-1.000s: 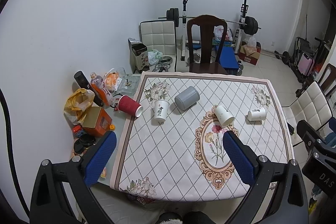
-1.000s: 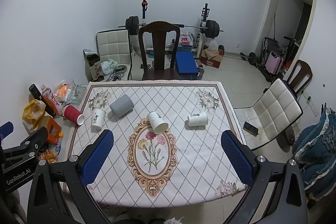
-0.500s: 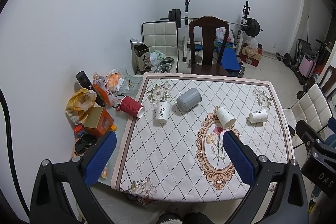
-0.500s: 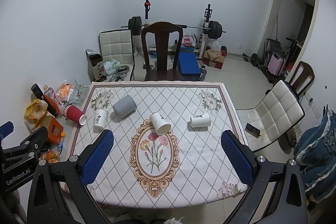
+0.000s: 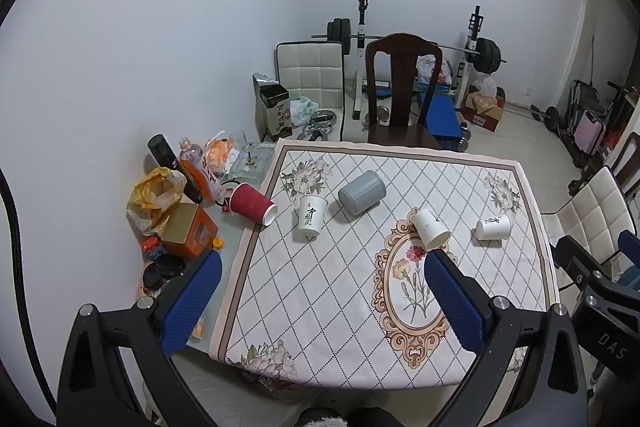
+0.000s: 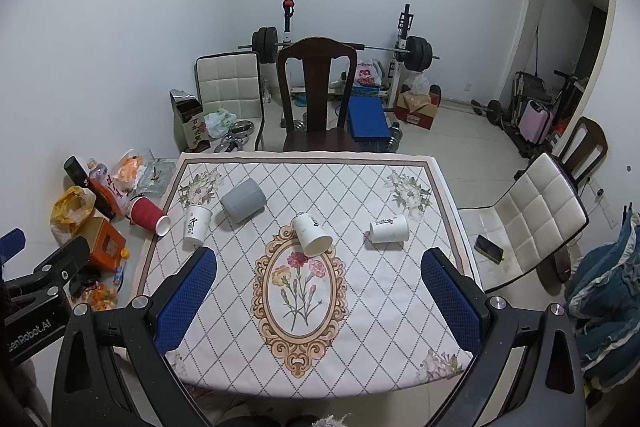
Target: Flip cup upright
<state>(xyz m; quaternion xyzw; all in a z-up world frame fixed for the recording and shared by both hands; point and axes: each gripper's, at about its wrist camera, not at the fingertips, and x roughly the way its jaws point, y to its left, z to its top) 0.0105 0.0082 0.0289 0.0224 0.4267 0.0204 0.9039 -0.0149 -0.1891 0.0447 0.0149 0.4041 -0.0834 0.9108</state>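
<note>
Several cups sit on the patterned tablecloth [image 6: 360, 307]. A red cup [image 5: 252, 203] [image 6: 149, 215] lies on its side at the left edge. A white cup with black writing [image 5: 311, 215] [image 6: 196, 225] stands upside down. A grey cup [image 5: 362, 192] [image 6: 243, 200] lies on its side. A white cup [image 5: 431, 229] [image 6: 312, 233] lies on its side near the oval motif. Another white cup [image 5: 493, 227] [image 6: 389, 229] lies on its side at the right. My left gripper [image 5: 320, 301] and right gripper [image 6: 318, 301] are open, empty, high above the near edge.
Bottles, bags and an orange box [image 5: 188, 229] crowd the left strip of the table. A dark wooden chair [image 6: 316, 99] stands at the far side. A white chair [image 6: 536, 223] with a phone stands to the right. Gym gear fills the back.
Both grippers have risen and drawn back slightly, so the table and cups look a little smaller and lower. The cups have not moved. Both grippers stay open.
</note>
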